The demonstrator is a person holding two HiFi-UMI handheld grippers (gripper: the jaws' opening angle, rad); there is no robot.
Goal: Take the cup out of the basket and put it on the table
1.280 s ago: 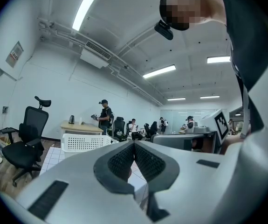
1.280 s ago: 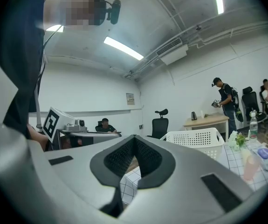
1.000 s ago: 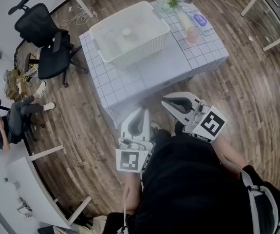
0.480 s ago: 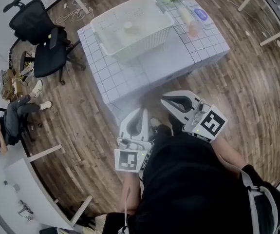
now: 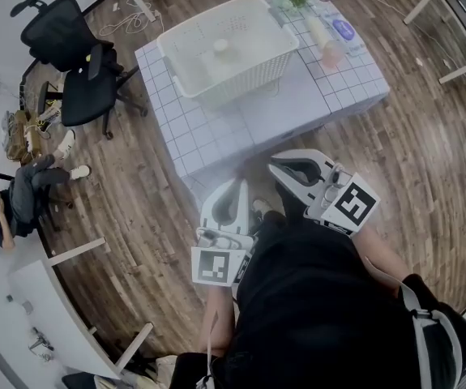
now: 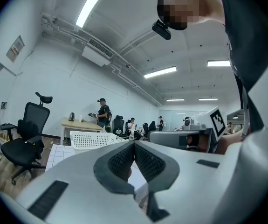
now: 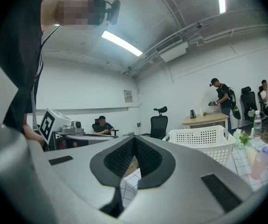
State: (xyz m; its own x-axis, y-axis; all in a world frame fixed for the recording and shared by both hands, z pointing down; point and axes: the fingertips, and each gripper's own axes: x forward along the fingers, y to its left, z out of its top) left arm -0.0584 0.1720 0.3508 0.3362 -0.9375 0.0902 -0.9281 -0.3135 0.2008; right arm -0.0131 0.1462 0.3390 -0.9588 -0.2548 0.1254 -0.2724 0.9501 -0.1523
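Approaching is the step: left claw [image 5: 237, 188] and right claw [image 5: 280, 167] hang clenched, empty, near the person. Cup [image 5: 221, 49] stands in basket [image 5: 241, 75] on far tabletop [image 5: 297, 104]; release one claw before reaching in.

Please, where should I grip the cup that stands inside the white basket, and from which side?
Take the cup by its upper wall near the rim, coming straight down from above. It seems to stand upright, and the tall walls of the basket surround it, so a sideways approach looks blocked.
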